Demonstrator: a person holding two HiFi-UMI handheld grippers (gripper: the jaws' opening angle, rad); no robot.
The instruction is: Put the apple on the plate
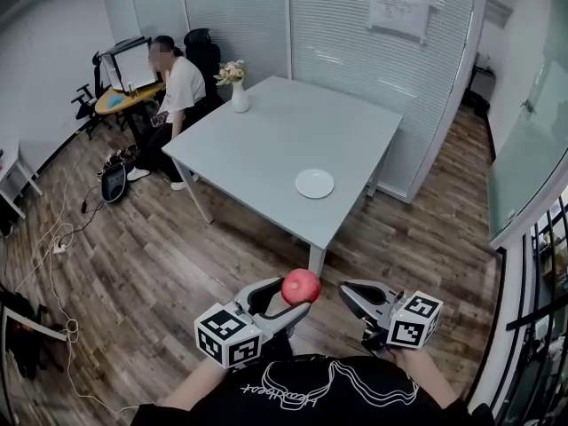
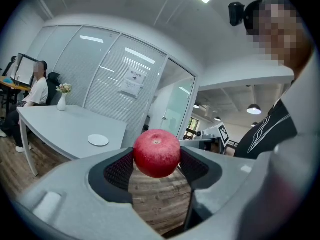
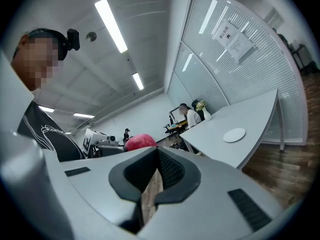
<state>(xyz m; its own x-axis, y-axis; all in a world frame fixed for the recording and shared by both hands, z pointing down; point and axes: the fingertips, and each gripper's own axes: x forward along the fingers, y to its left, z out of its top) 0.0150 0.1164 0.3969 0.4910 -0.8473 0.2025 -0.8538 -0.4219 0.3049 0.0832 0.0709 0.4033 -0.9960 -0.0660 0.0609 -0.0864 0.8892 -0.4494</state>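
Far left, on the wood-plank floor (image 1: 177, 256): one black bag (image 1: 114, 183), with loose cables nearby. Just right of it, far side of the room: a seated person (image 1: 182, 87) at a small desk with a monitor. Next: one white vase (image 1: 240, 98) of flowers, upright on the far left corner of a pale grey table (image 1: 266, 140). Near centre, low in the head view and well apart from the table: left gripper (image 1: 295, 293), marker cube at its near end, jaws spread wide and clamped on one red apple (image 1: 300, 286). In the left gripper view the gripper (image 2: 156, 156) has a ribbed black pad pressed on each side of the apple (image 2: 156, 153), which sits stem end up above the floor, clear of any surface. Slightly right, on the table's near right part: one round white plate (image 1: 314, 183), empty, and visible in both gripper views (image 2: 98, 140) (image 3: 234, 134). Right of the apple, just beside the left gripper: right gripper (image 1: 348, 289), carrying nothing. The right gripper view shows its jaws (image 3: 156, 151) drawn together, tips meeting, with only a thin slit of floor showing behind them. Far right, high on the blind-covered partition behind the table: one paper notice (image 1: 399, 3).
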